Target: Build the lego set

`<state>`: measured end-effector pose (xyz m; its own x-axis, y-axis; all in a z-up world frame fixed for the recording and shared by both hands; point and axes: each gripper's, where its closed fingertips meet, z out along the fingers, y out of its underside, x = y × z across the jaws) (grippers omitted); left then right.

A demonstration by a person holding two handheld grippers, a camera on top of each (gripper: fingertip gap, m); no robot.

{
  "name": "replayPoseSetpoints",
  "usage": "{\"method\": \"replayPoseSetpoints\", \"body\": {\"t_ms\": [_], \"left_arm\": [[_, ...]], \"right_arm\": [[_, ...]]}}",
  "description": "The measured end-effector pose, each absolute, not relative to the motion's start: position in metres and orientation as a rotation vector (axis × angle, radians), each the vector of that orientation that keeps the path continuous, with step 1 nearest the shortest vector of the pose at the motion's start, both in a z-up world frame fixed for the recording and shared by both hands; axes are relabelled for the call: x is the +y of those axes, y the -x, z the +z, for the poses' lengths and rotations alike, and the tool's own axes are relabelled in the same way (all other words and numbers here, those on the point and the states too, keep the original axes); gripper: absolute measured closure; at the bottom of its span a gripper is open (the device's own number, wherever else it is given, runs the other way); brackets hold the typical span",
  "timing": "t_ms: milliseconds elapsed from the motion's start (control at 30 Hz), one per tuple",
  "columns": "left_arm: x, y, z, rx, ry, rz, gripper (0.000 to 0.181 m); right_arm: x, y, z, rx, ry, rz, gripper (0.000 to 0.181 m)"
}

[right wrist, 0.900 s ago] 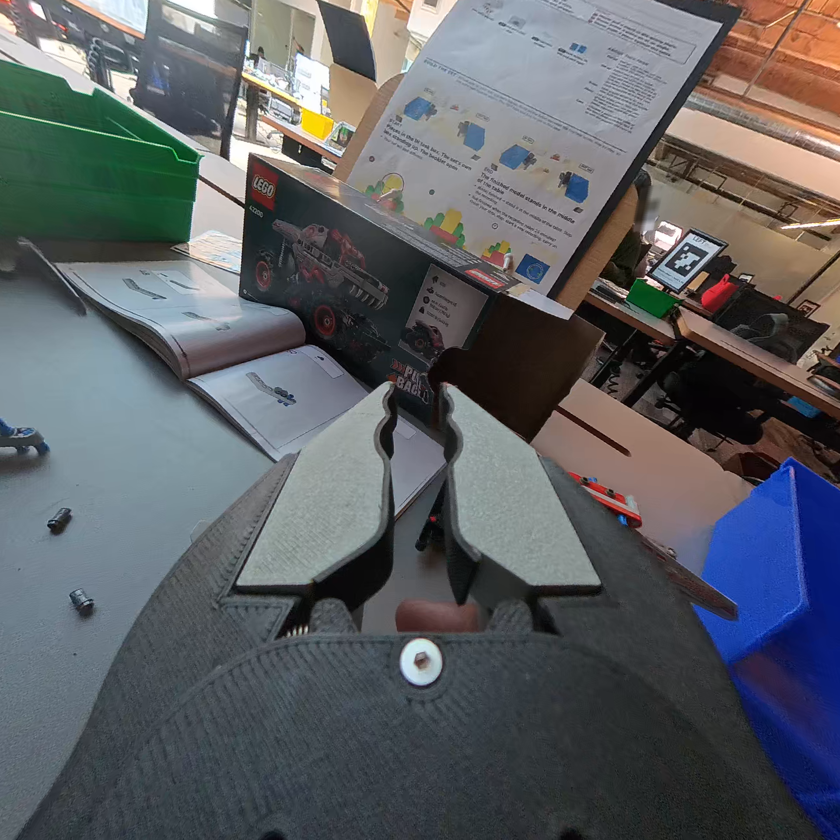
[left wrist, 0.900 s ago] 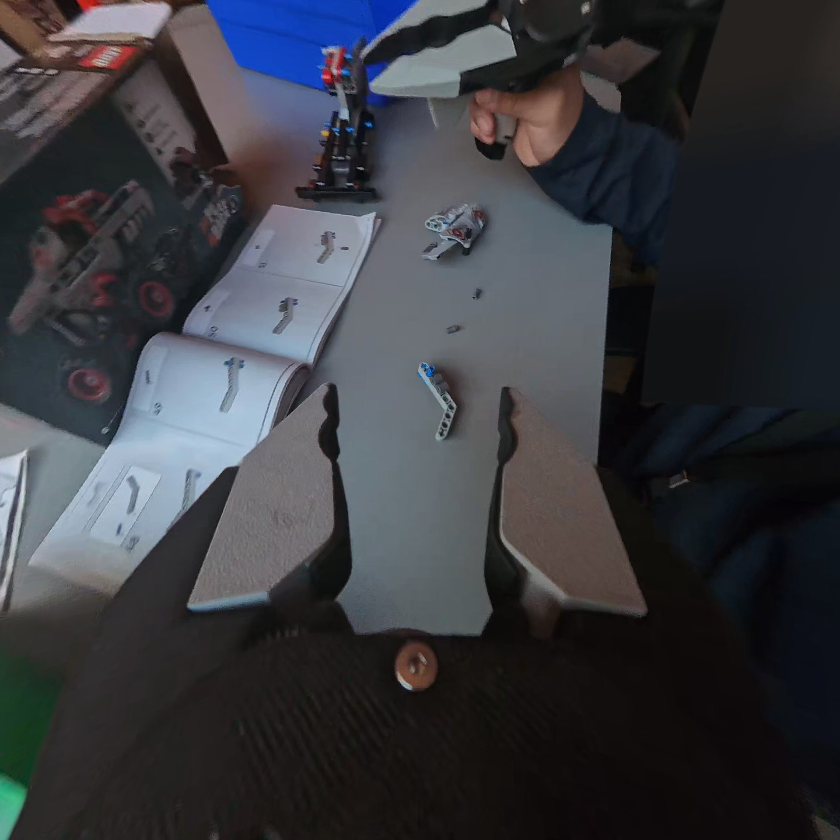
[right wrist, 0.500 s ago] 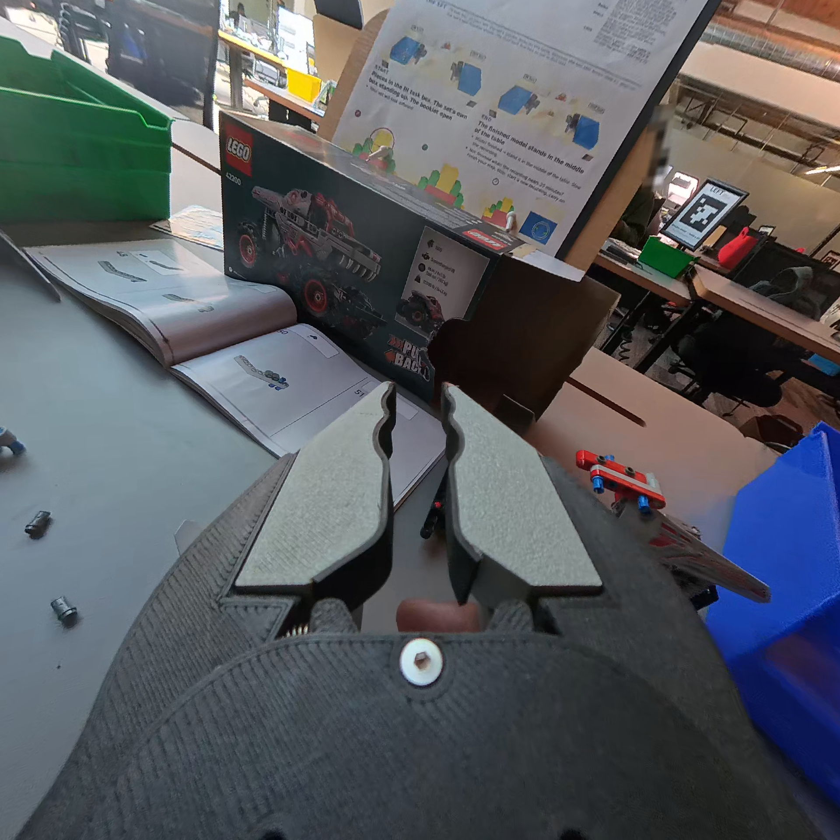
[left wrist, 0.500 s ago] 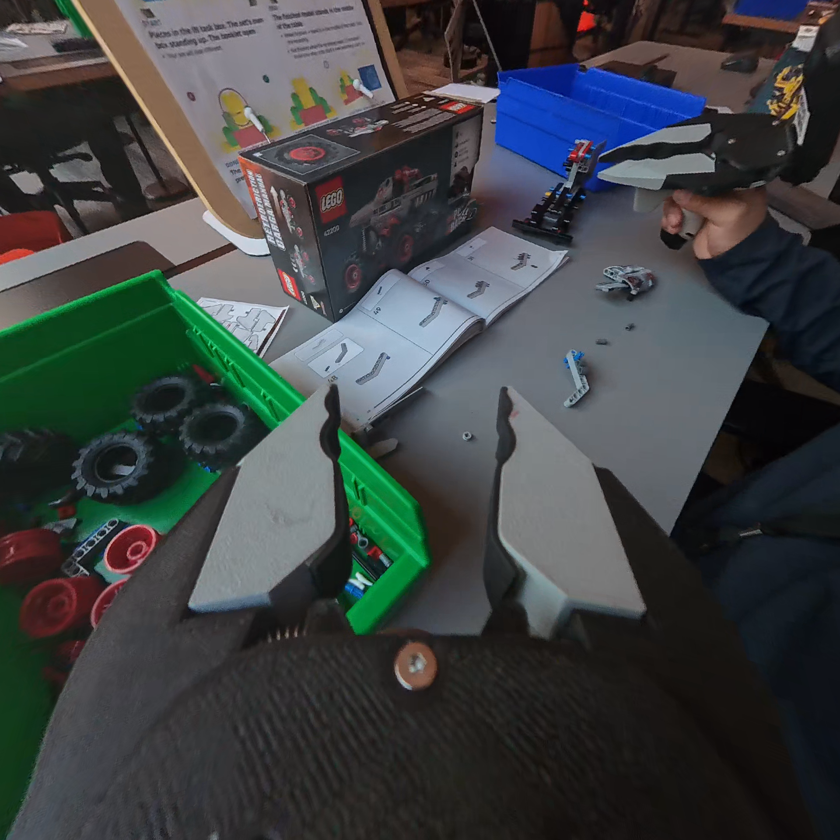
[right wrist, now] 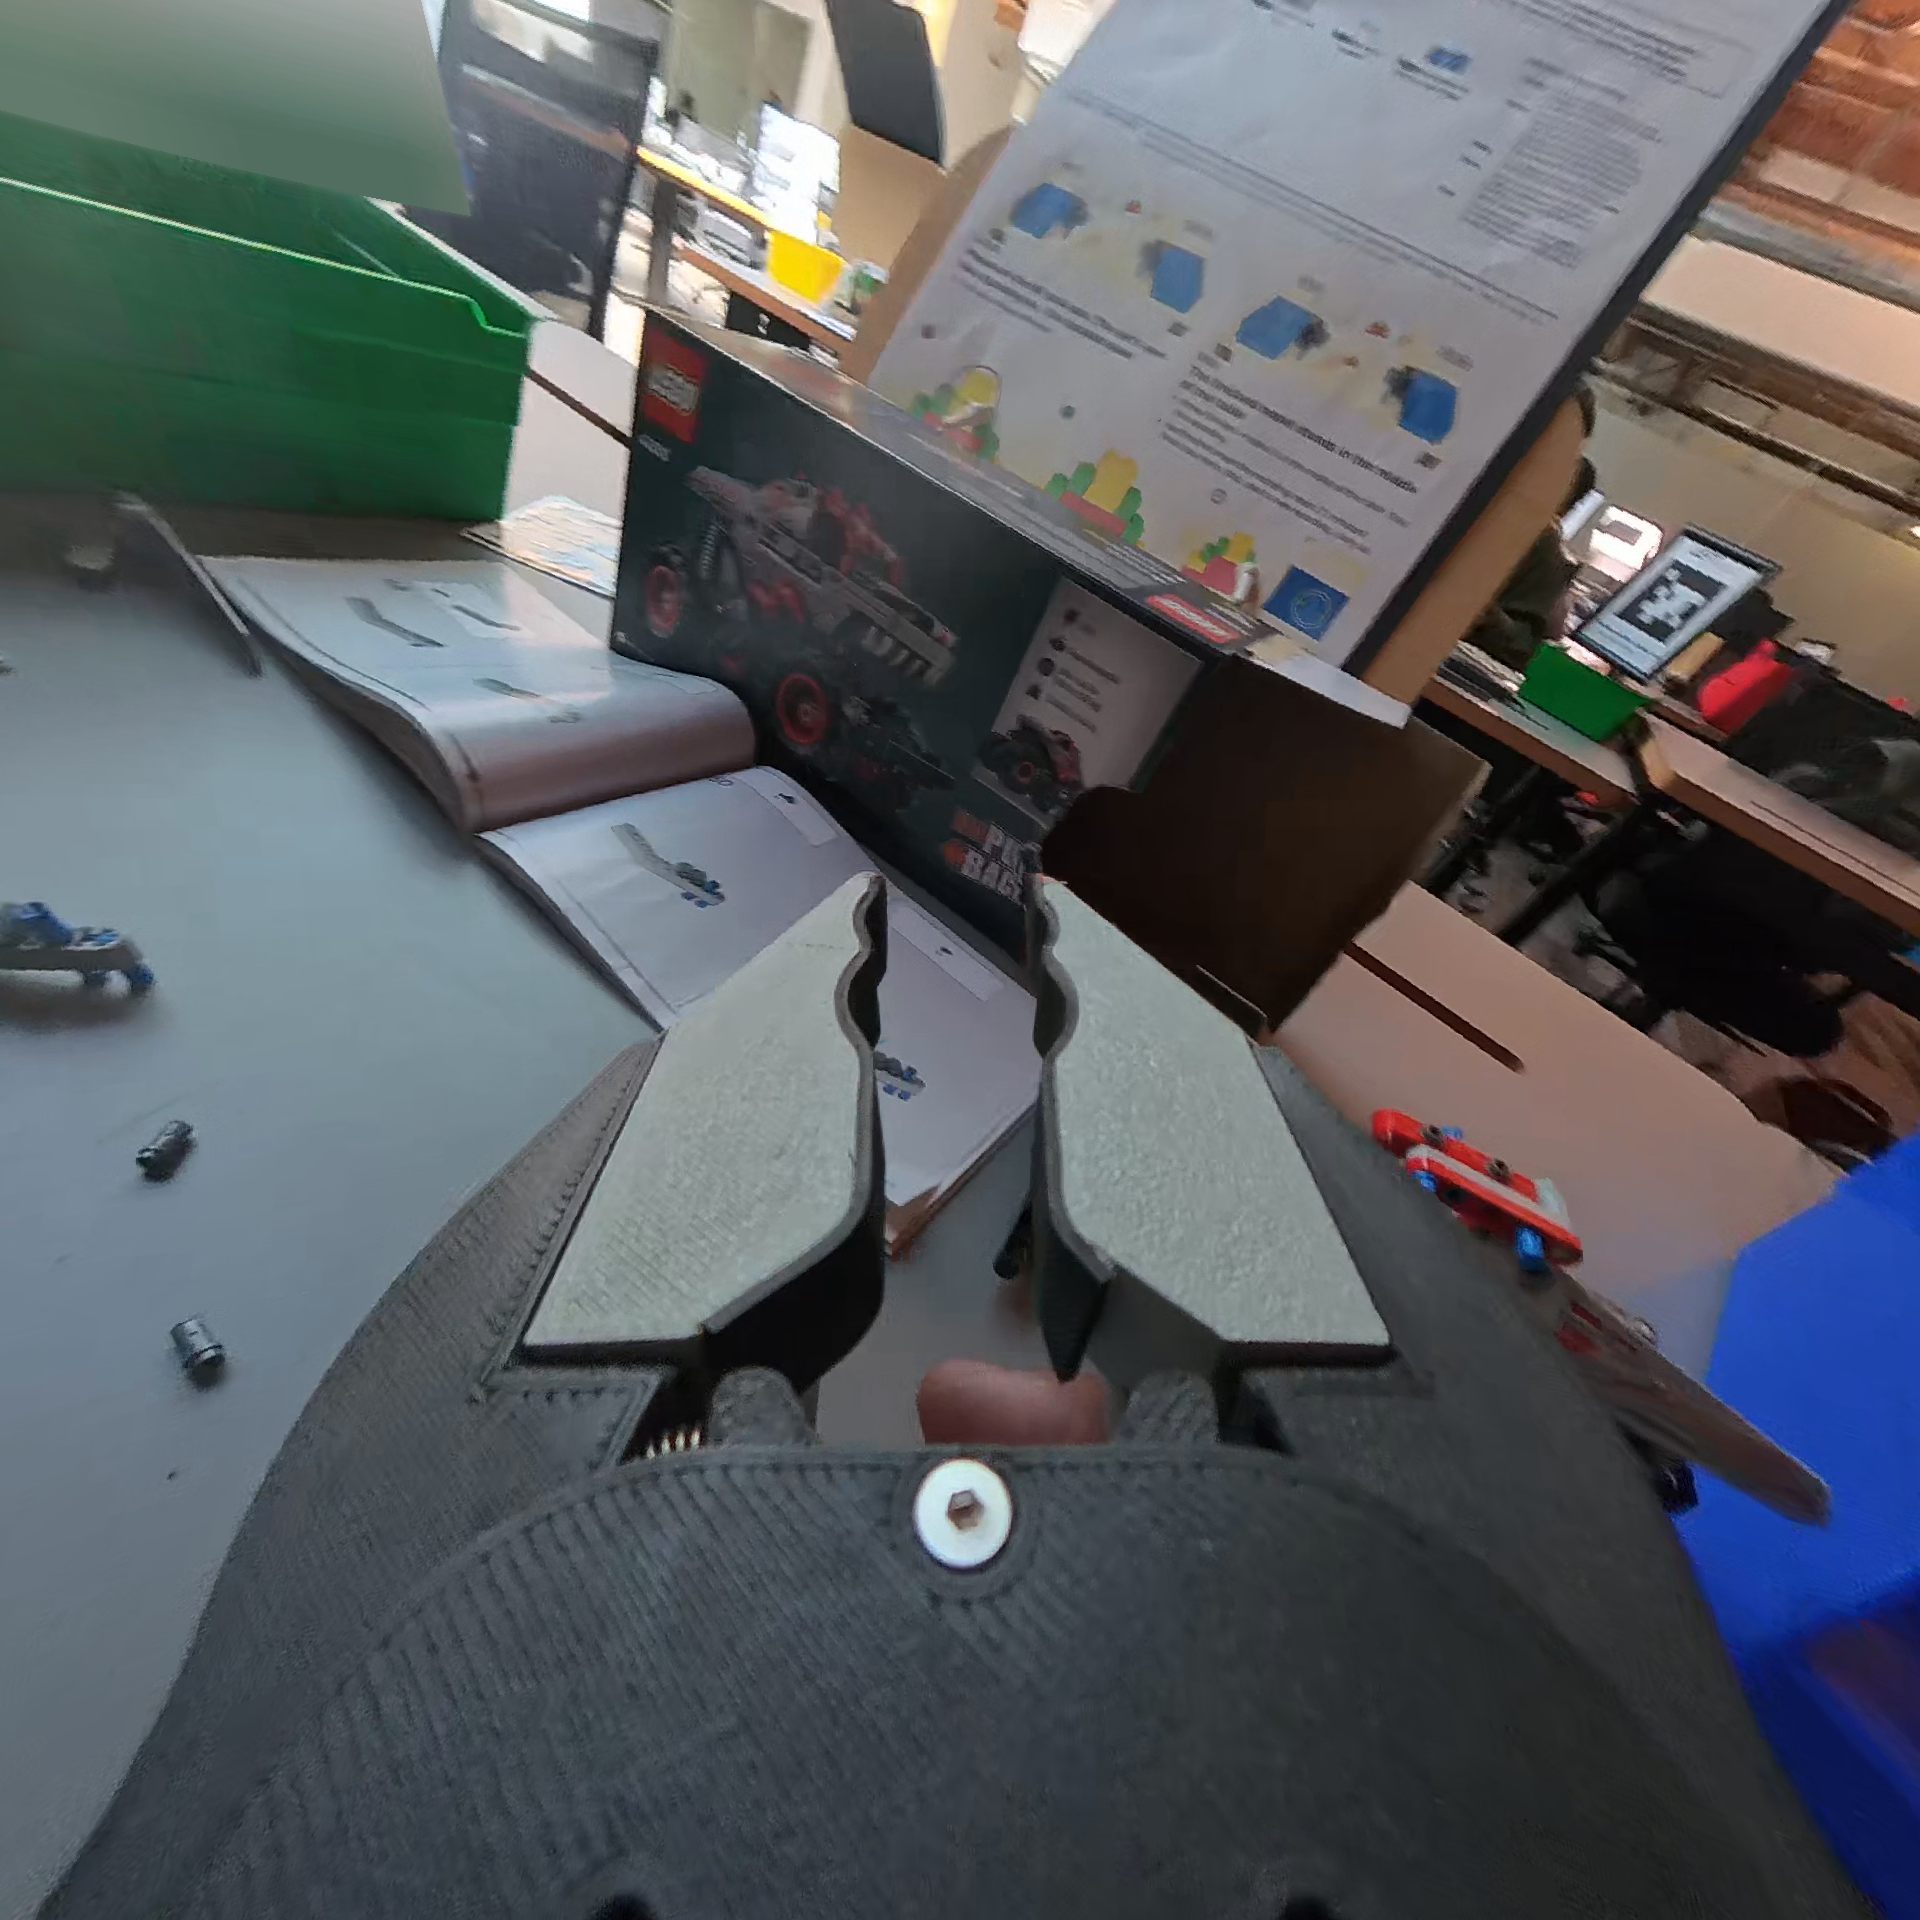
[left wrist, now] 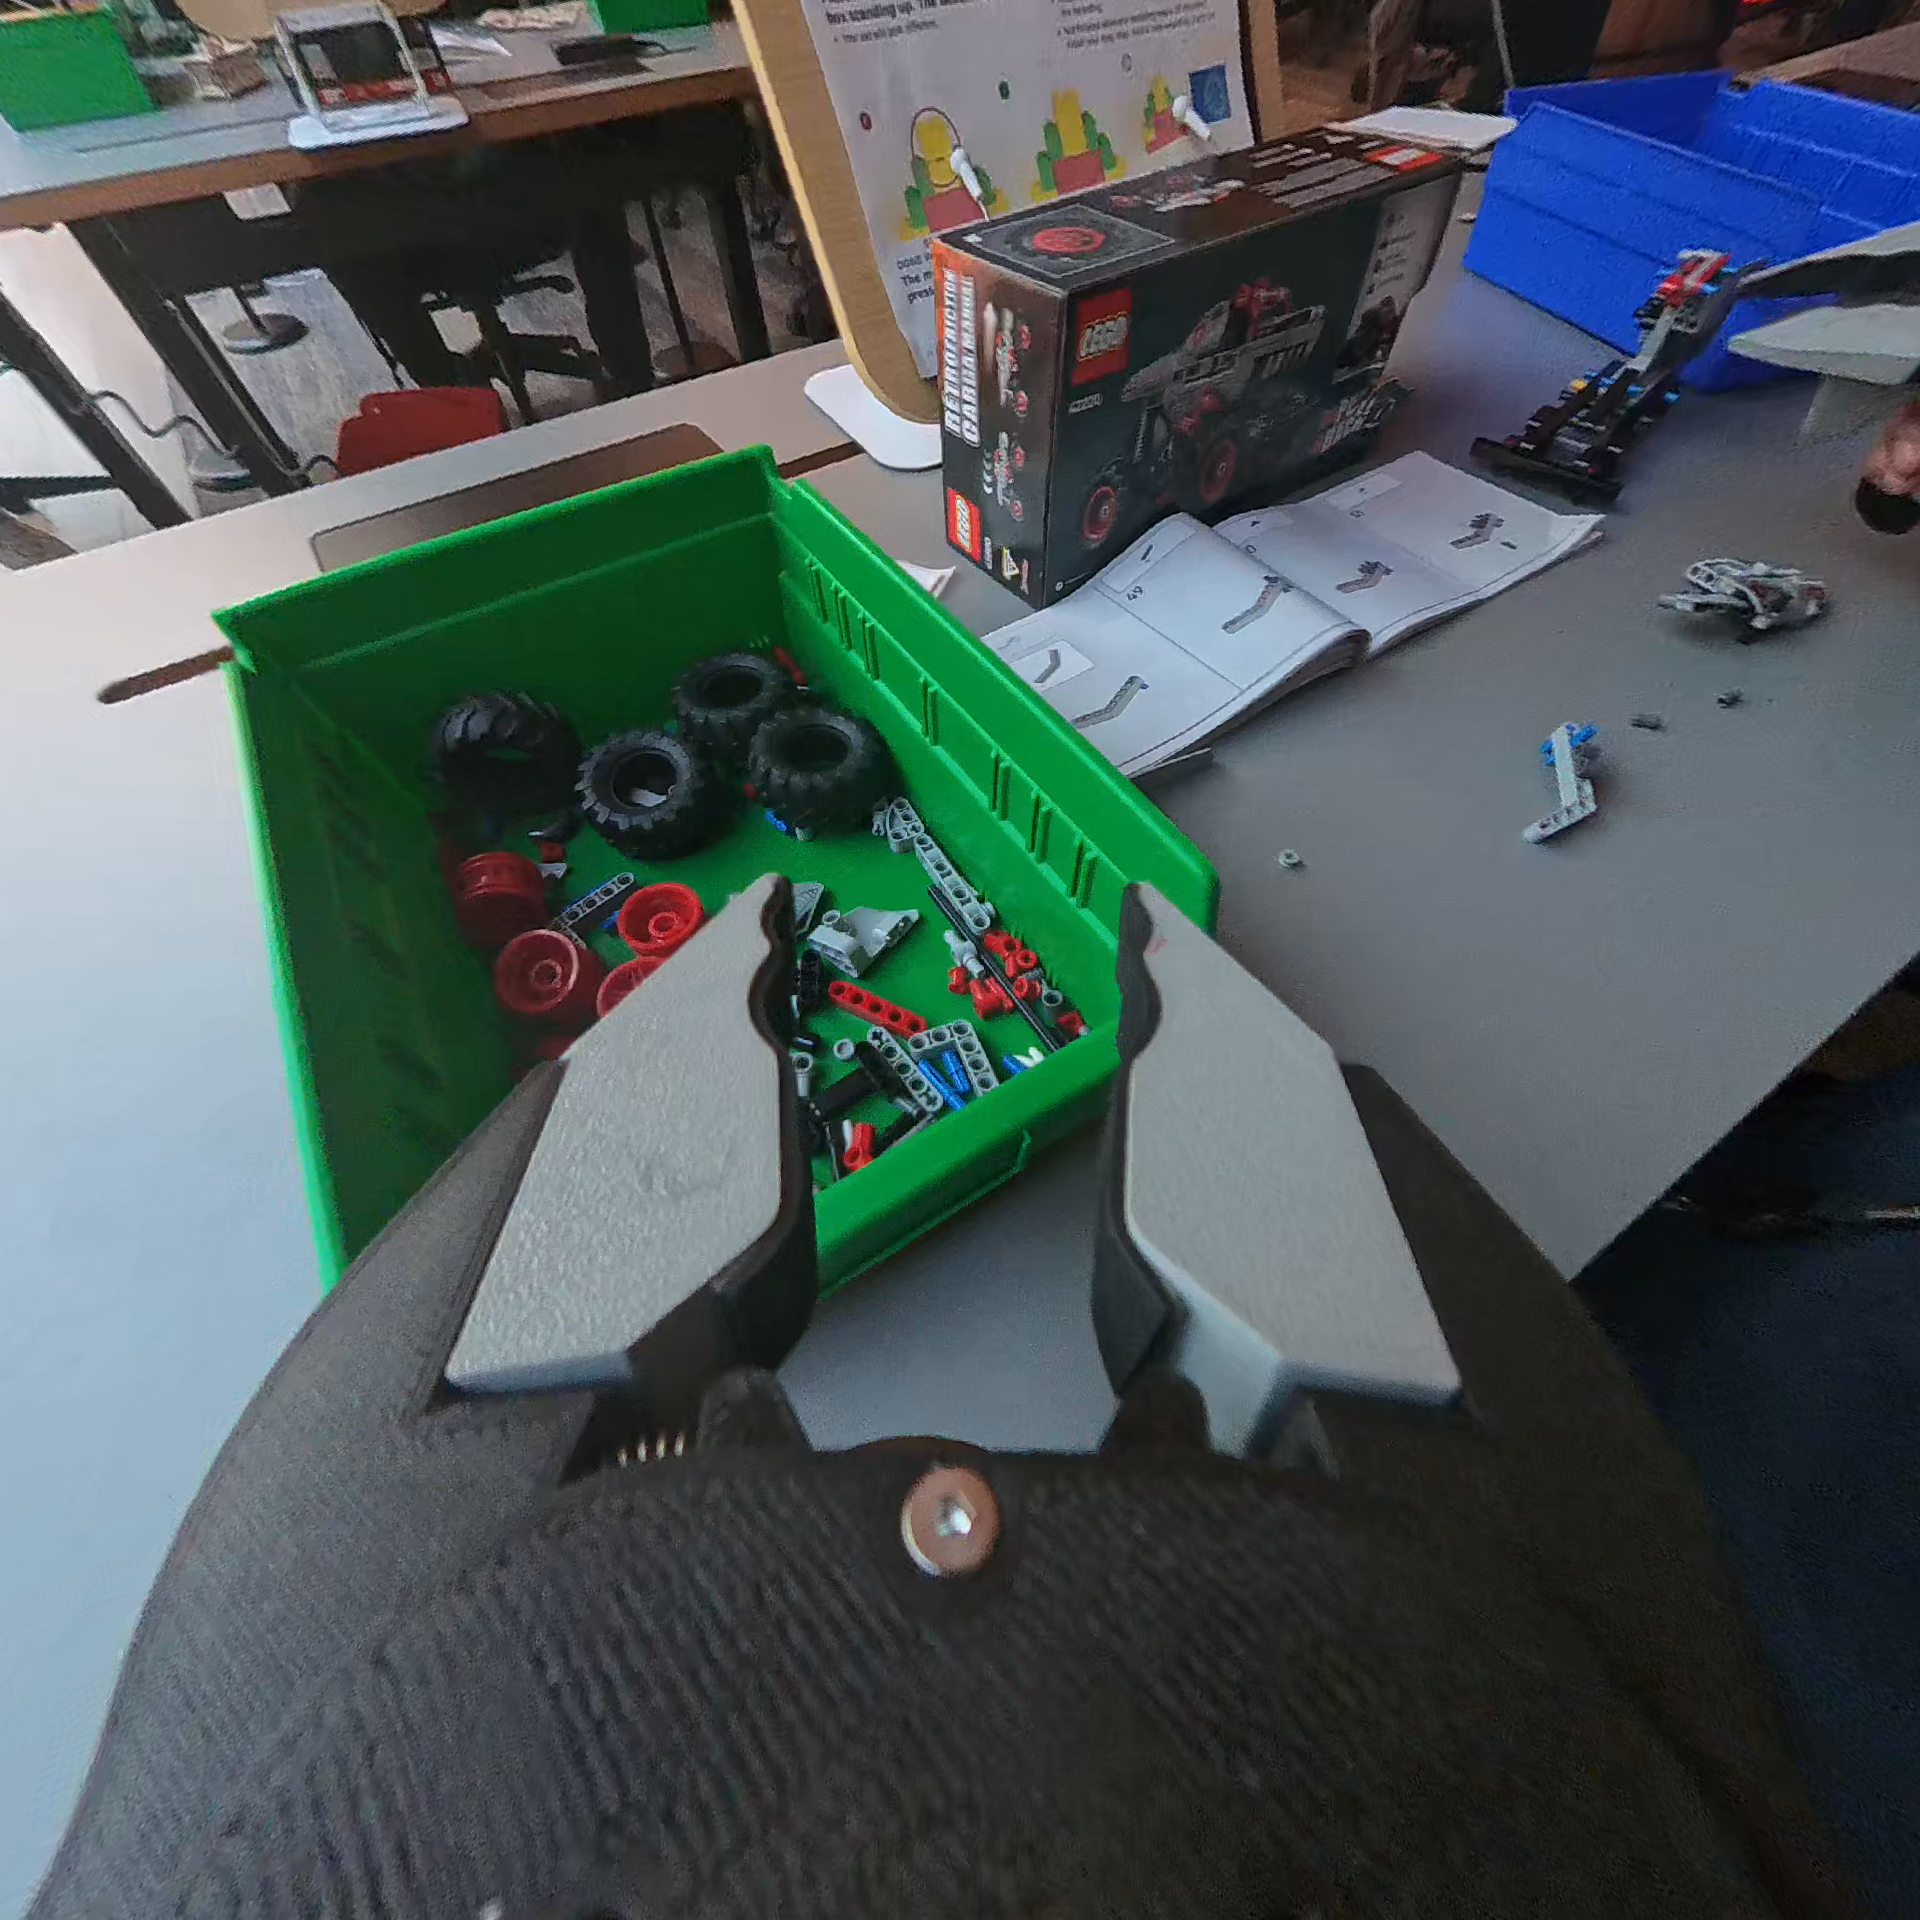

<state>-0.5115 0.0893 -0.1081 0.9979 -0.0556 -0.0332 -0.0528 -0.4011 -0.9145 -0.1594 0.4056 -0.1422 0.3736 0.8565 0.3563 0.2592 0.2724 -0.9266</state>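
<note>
Grey tabletop under both our grippers, Lego parts spread across it.

Our left gripper hangs spread wide and empty over the near end of the green bin, where black tyres, red wheel hubs and small loose pieces lie between and just beyond its fingers. Our right gripper shows a narrow gap and grips nothing; it points at the open instruction booklet and the set's box. Near its right side stands the partly built chassis, against the blue bin. A grey bent beam lies well apart from the left gripper.
</note>
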Motion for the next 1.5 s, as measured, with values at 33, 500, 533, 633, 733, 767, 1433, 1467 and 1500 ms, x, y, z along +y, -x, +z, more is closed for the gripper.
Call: {"method": "replayPoseSetpoints", "body": {"t_ms": [33,500,533,633,733,767,1433,1467,1500], "left_arm": [[0.088,0.512,-0.109,0.099,1.998,-0.033,0.122],[0.121,0.596,-0.102,0.533,2.257,0.204,0.125],[0.123,0.601,-0.106,0.537,2.276,0.214,0.126],[0.128,0.609,-0.119,0.520,2.304,0.227,0.126],[0.123,0.610,-0.128,0.539,2.331,0.245,0.134],[0.122,0.613,-0.127,0.544,2.330,0.267,0.136],[0.157,0.588,-0.179,0.556,2.659,0.126,0.136],[0.161,0.580,-0.186,0.589,2.675,0.085,0.135],[0.164,0.573,-0.192,0.622,2.692,0.054,0.134]], "right_arm": [[0.403,0.161,-0.142,-1.178,1.251,0.572,0.158],[0.427,0.182,-0.134,-1.327,1.380,0.457,0.147],[0.429,0.184,-0.132,-1.321,1.379,0.456,0.147],[0.426,0.187,-0.126,-1.306,1.370,0.490,0.145],[0.420,0.176,-0.127,-1.318,1.370,0.477,0.145],[0.418,0.171,-0.130,-1.325,1.379,0.474,0.145],[0.416,0.136,-0.133,-1.280,1.415,0.467,0.149],[0.415,0.136,-0.132,-1.281,1.416,0.464,0.149],[0.414,0.135,-0.131,-1.280,1.417,0.461,0.149]]}}
